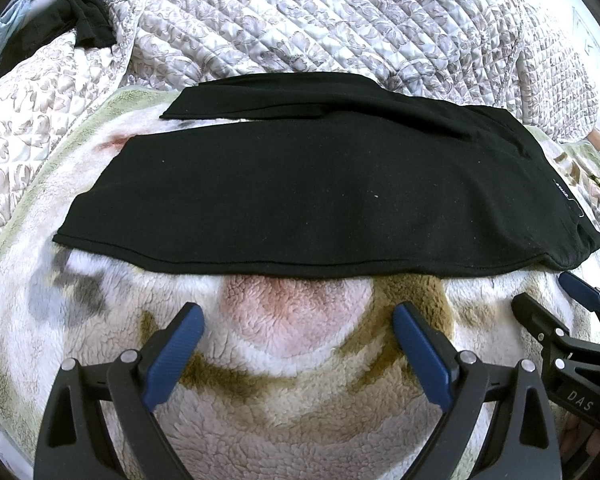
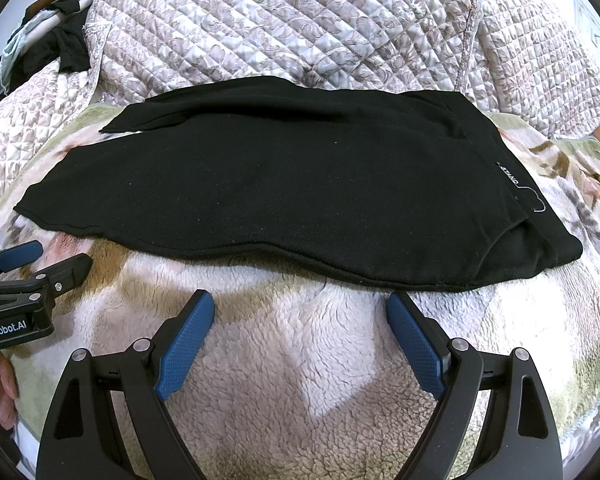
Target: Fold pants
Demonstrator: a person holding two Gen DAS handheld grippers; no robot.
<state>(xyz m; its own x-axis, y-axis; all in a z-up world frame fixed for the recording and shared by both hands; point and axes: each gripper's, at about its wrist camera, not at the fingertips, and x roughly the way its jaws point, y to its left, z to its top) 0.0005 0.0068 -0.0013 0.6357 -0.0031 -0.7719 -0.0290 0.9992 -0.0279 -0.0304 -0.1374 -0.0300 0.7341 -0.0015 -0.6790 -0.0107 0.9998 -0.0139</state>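
Left wrist view: the black pants (image 1: 320, 196) lie flat across the middle of the fleece blanket (image 1: 292, 360), legs overlapped, toward the quilt (image 1: 300, 20) at its far edge. The left gripper (image 1: 298, 320) is spread wide and empty, short of the pants' near hem.

Right wrist view: the right gripper (image 2: 300, 308) is likewise wide apart, holding nothing, near the hem.
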